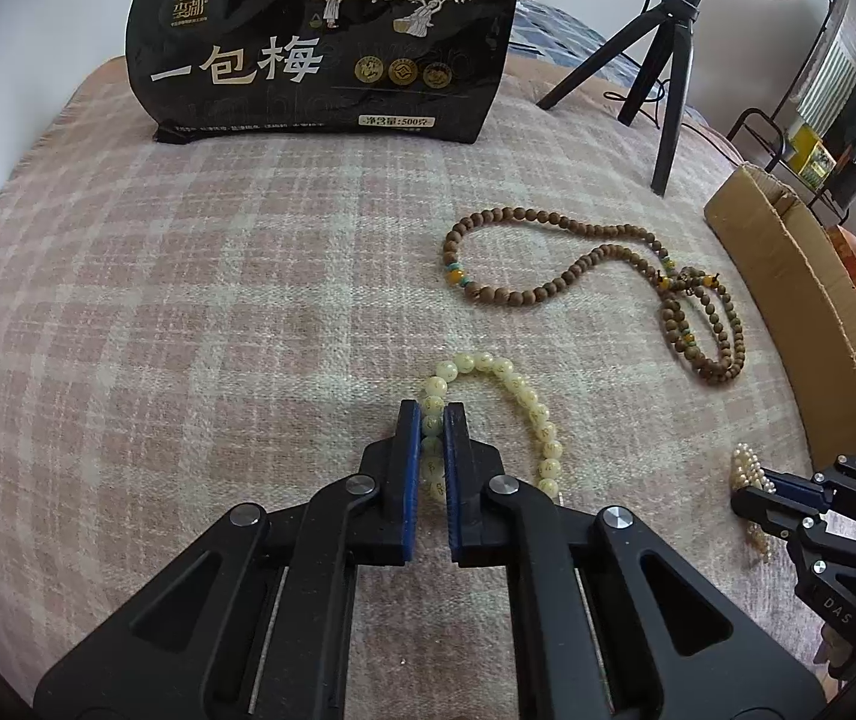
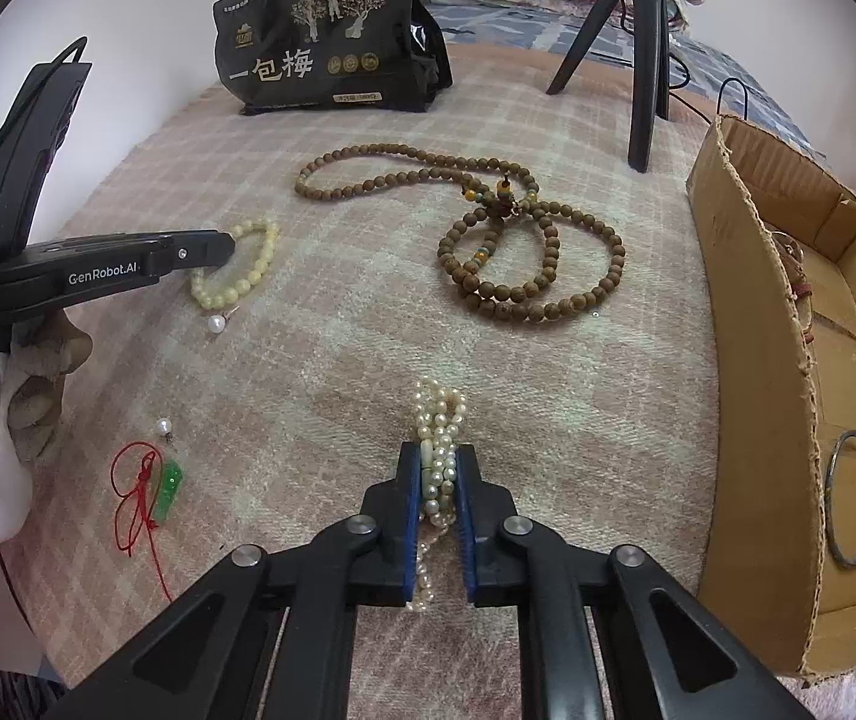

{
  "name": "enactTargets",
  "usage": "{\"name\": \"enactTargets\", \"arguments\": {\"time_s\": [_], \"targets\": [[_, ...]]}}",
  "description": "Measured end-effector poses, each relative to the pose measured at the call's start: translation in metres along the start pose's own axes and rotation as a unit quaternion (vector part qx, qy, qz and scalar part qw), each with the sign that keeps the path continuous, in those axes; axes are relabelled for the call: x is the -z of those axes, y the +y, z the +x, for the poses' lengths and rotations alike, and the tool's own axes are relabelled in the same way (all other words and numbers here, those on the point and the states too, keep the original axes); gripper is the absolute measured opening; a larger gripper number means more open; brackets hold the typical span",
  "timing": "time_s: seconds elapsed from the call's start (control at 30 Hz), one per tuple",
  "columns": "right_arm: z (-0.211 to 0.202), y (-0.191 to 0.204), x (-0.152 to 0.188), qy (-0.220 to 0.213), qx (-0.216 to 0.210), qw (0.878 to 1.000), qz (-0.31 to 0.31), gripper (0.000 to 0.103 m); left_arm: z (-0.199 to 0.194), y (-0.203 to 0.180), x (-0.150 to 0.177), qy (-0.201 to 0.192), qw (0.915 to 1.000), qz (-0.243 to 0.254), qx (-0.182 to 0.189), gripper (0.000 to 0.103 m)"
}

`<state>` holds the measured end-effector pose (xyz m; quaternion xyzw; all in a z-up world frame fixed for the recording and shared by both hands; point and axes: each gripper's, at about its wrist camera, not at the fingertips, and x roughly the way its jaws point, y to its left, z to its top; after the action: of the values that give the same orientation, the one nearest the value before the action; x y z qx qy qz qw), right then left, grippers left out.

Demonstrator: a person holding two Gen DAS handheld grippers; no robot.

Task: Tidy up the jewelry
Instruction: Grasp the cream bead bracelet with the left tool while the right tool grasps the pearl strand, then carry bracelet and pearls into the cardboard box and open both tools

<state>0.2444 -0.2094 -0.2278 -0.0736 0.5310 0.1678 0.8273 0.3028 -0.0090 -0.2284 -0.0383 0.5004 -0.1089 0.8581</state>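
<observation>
I have my left gripper (image 1: 432,420) clamped on the pale yellow-green bead bracelet (image 1: 517,396) lying on the pink plaid blanket (image 1: 188,300); my right gripper (image 2: 438,462) pinches the white pearl multi-strand bracelet (image 2: 441,408) beside the open cardboard box (image 2: 745,360).

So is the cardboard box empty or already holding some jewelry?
Not empty. In the right wrist view, the cardboard box already holds a metal bangle on its floor, and another reddish piece sits farther back; what that is I cannot tell.

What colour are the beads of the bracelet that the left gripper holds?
Pale creamy yellow-green, with small golden markings. The bead bracelet shows best in the left wrist view.
</observation>
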Motion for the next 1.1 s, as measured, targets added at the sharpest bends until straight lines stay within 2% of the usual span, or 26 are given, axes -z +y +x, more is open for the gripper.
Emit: {"name": "enactTargets", "arguments": {"time_s": [0.63,1.1], "targets": [[-0.050,0.009,0.002,-0.049,-0.007,0.999,-0.005,0.005,-0.050,-0.007,-0.009,-0.045,0.9990,0.004,-0.002,0.005],[-0.098,-0.015,0.010,-0.091,0.005,0.996,0.014,0.005,-0.086,-0.042,-0.014,-0.076,0.9964,0.035,0.014,0.005]]}}
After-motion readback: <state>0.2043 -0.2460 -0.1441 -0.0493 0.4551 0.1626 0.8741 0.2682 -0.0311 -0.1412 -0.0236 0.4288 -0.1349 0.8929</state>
